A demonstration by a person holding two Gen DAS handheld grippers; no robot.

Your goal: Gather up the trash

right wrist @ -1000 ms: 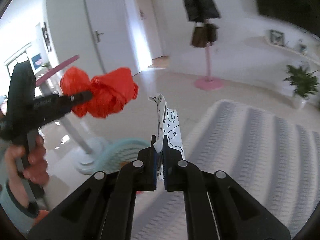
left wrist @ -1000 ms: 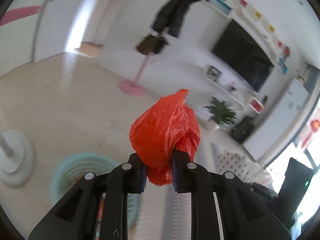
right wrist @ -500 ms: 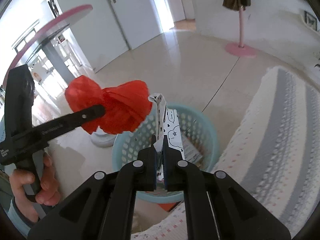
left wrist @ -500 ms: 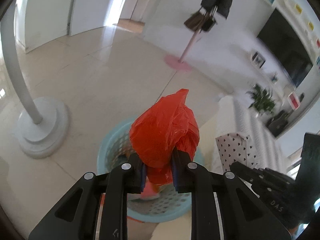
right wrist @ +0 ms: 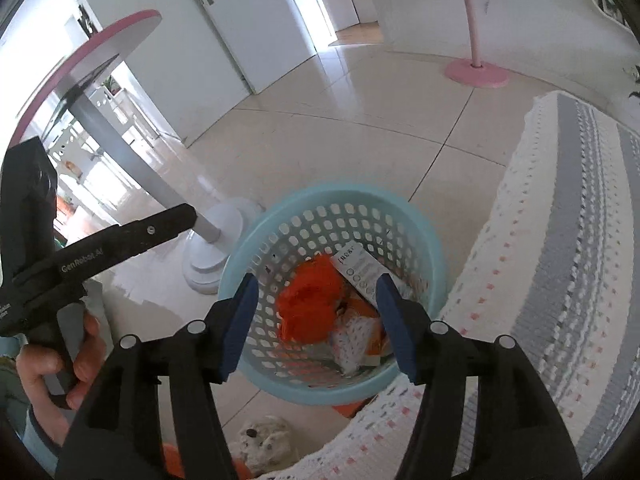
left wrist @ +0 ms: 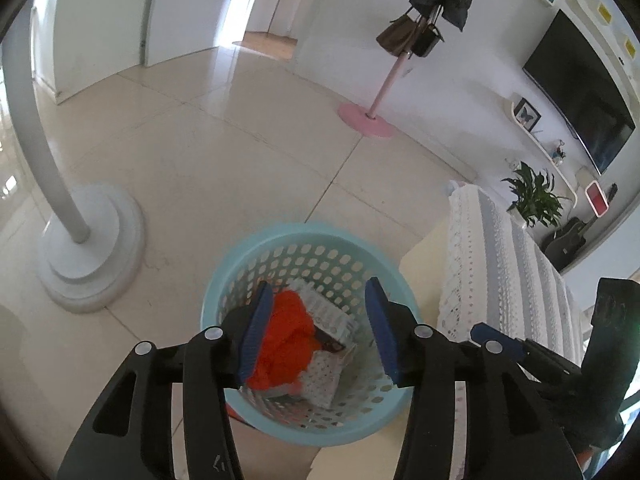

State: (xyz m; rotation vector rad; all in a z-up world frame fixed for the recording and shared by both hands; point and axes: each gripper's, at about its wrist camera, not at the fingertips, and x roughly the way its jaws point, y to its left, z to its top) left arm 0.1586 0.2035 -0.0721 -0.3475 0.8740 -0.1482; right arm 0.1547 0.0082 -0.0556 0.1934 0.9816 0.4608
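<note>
**A:** What are your fingers doing right now?

**B:** Your left gripper (left wrist: pixel 316 328) has just been opening; its blue-padded fingers (left wrist: pixel 256 328) stand apart with nothing pinched between them. Your right gripper (right wrist: pixel 314 320) has just been opening too, and its fingers (right wrist: pixel 394 328) are spread and empty. Both point down into the basket.

**A:** So where is the trash?

**B:** The red plastic bag (left wrist: pixel 286 344) lies loose inside the light blue basket (left wrist: pixel 248 248), seen just past your left fingers' left pad. Whether that pad brushes it, you cannot tell. In the right wrist view the same red bag (right wrist: pixel 310 304) sits in the middle of the basket (right wrist: pixel 416 216), clear of both right pads. The white patterned carton (right wrist: pixel 362 272) leans against the basket's far wall beside the bag, with a dotted white wrapper (right wrist: pixel 352 340) lower down next to it.

**A:** And around the basket?

**B:** Your left hand (right wrist: pixel 60 360) grips the left gripper's handle at the left edge of the right wrist view. The basket stands on the tiled floor (left wrist: pixel 224 160), just beside a couch under a grey-and-white crocheted cover (right wrist: pixel 560 280). To its left is the white round base of a pedestal (left wrist: pixel 88 248) carrying a pink-edged tabletop (right wrist: pixel 104 40). Farther off stands a pink coat stand (left wrist: pixel 380 92) hung with a dark coat and bags, and beyond it a potted plant (left wrist: pixel 534 196) and a wall television (left wrist: pixel 580 92).
</note>
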